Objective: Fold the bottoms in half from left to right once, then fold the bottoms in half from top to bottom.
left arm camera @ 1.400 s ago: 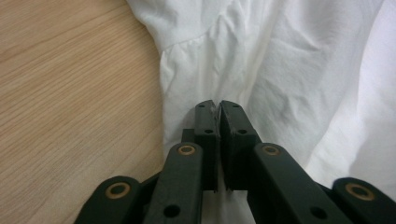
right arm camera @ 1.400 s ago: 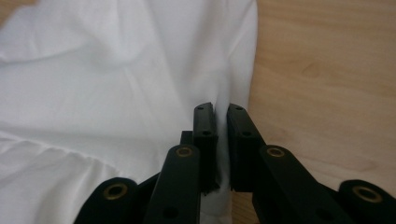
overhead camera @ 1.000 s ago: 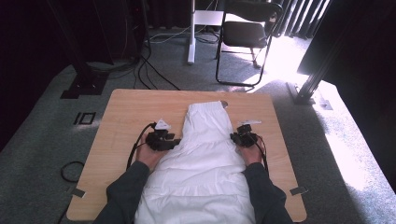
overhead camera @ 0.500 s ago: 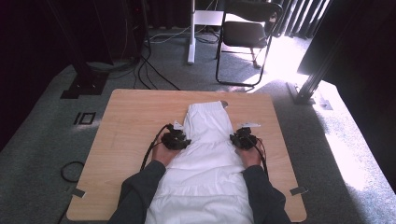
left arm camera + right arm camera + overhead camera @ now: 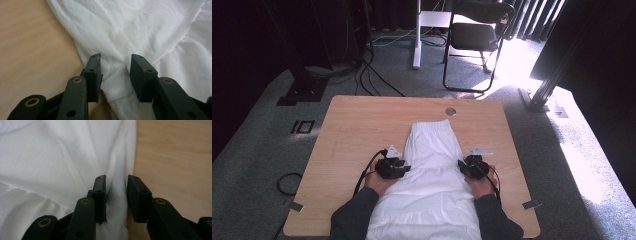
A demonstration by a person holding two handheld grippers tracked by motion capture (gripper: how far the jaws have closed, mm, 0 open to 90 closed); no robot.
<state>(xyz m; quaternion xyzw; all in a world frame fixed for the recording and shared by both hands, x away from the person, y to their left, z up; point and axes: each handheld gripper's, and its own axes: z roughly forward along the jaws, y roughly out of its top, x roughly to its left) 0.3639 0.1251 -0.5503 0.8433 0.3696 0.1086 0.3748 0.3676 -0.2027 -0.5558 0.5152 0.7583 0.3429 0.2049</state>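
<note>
A white garment point(image 5: 434, 165) lies flat on the wooden table point(image 5: 362, 130), its elastic waistband point(image 5: 430, 126) at the far end and its near end hanging over the person's edge. My left gripper point(image 5: 404, 168) sits at the garment's left edge, pointing inward. In the left gripper view its jaws point(image 5: 116, 61) stand apart, with a soft fold of the cloth point(image 5: 140, 32) between them. My right gripper point(image 5: 460, 168) is at the right edge. Its jaws point(image 5: 116, 181) have just been opening, and the hem of the cloth point(image 5: 75, 157) lies loosely between them.
A black folding chair point(image 5: 477, 37) and a white post point(image 5: 417, 40) stand on the carpet beyond the table. Cables point(image 5: 377, 80) run across the floor at the far left. A round metal grommet point(image 5: 450, 111) sits in the tabletop near its far edge. Bare wood flanks the garment.
Both grippers have slid toward the person along the garment's two side edges. The left one first moved inward onto the cloth, then came down and back.
</note>
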